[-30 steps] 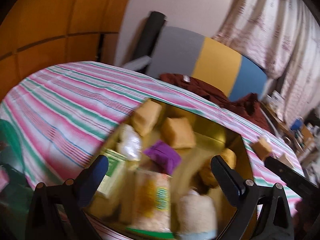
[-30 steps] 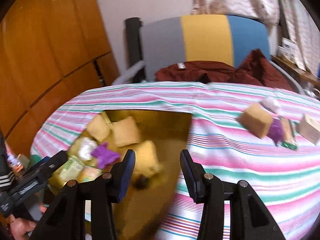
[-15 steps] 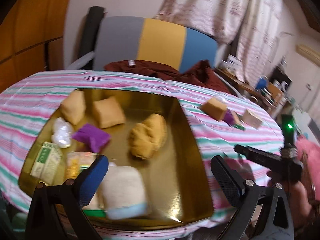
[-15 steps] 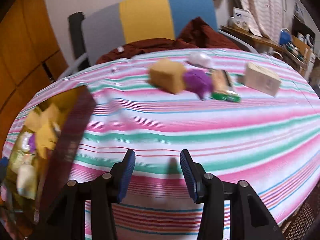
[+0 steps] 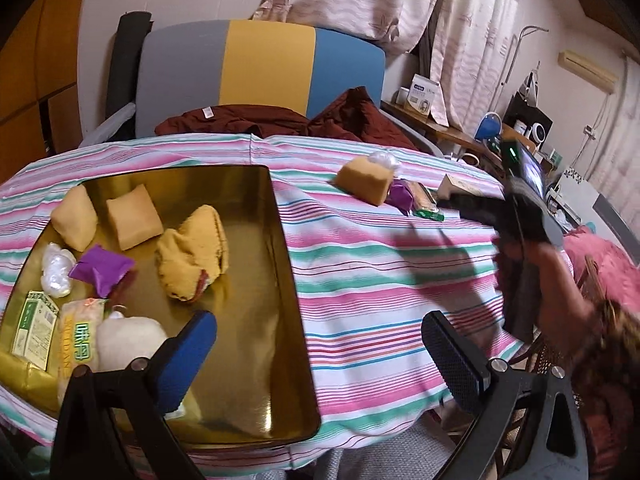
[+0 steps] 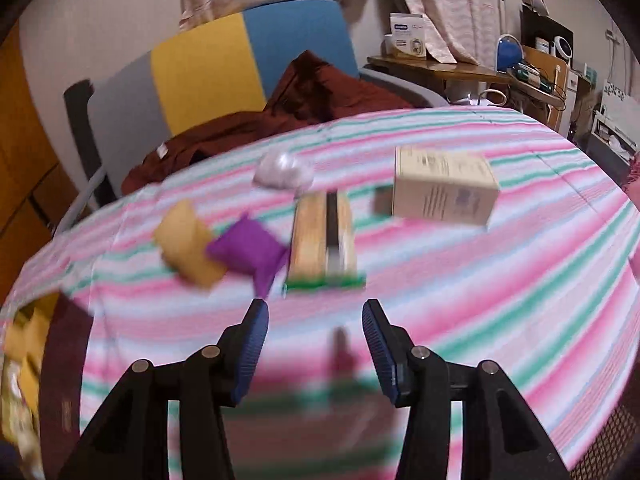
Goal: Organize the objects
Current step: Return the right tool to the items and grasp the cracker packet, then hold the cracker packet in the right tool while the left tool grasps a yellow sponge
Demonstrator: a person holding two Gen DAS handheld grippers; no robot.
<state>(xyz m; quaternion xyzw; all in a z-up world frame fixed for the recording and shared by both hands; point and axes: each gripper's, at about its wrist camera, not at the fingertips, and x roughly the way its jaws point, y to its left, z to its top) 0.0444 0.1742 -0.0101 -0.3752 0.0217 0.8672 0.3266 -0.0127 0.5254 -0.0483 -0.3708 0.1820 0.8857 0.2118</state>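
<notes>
A gold tray on the striped table holds several items: tan sponges, a purple packet, a white bag, a green box. My left gripper is open and empty over the tray's near right corner. Loose on the cloth lie a tan sponge, a purple packet, a cracker pack, a white bag and a beige box. My right gripper is open and empty, just short of the cracker pack. The loose group also shows in the left wrist view.
A grey, yellow and blue chair with dark red cloth stands behind the table. A cluttered shelf is at the far right. The tray edge shows at the left of the right wrist view.
My right gripper has swung from over the tray to the loose items on the right and closed in on them. My left gripper has pulled back and turned right.
</notes>
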